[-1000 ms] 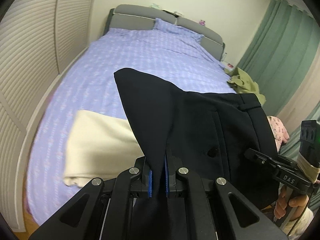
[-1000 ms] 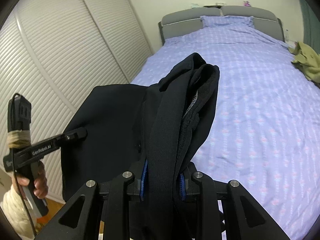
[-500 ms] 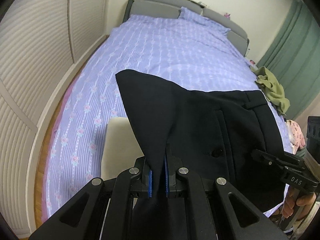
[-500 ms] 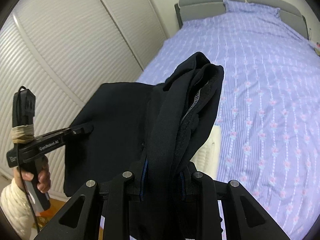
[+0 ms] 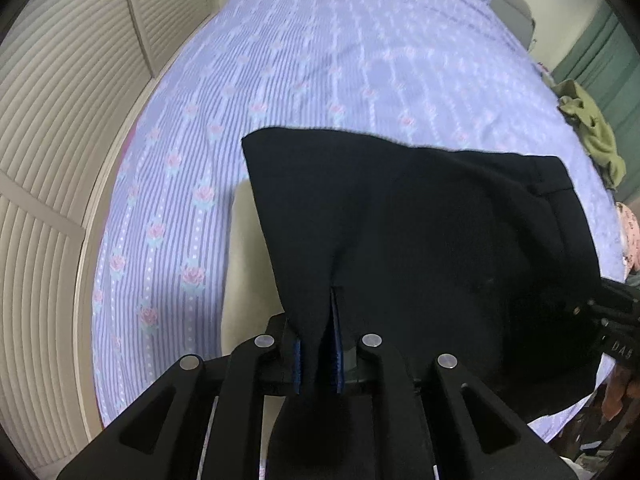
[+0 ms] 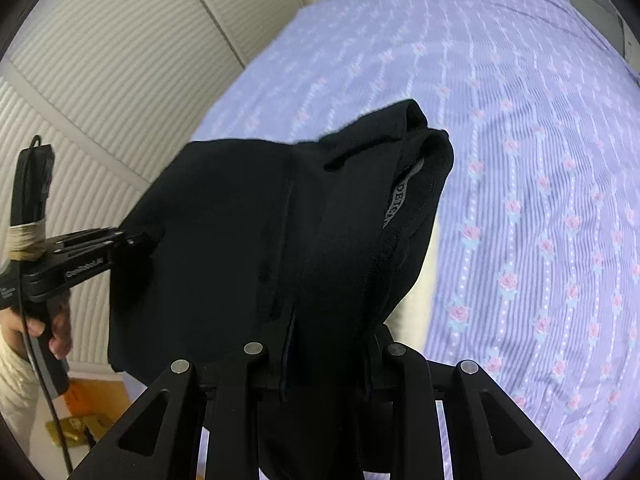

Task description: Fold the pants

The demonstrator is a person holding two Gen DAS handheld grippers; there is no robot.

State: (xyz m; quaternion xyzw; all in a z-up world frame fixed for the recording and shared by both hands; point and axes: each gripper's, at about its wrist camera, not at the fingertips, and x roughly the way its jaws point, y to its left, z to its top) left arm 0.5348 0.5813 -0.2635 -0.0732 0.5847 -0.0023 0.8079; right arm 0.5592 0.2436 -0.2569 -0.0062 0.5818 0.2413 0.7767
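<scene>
Black pants [image 5: 420, 232] hang stretched between my two grippers above the bed. My left gripper [image 5: 316, 360] is shut on one corner of the pants, with the fabric between its blue pads. My right gripper [image 6: 324, 360] is shut on the bunched waistband end of the pants [image 6: 360, 208]; a grey label shows inside the band. The right gripper also shows at the right edge of the left wrist view [image 5: 612, 332], and the left gripper shows at the left of the right wrist view [image 6: 132, 238].
The bed [image 5: 320, 60] has a purple striped flowered sheet. A cream folded cloth [image 5: 244, 280] lies on it under the pants. An olive garment [image 5: 592, 136] lies at the bed's far right. White louvred closet doors [image 6: 120, 60] stand along the left. Green curtains [image 5: 604, 52] hang at the right.
Both grippers have moved forward over the bed and tilted down with the pants. The headboard has gone out of view and the cream cloth now lies mostly under the pants.
</scene>
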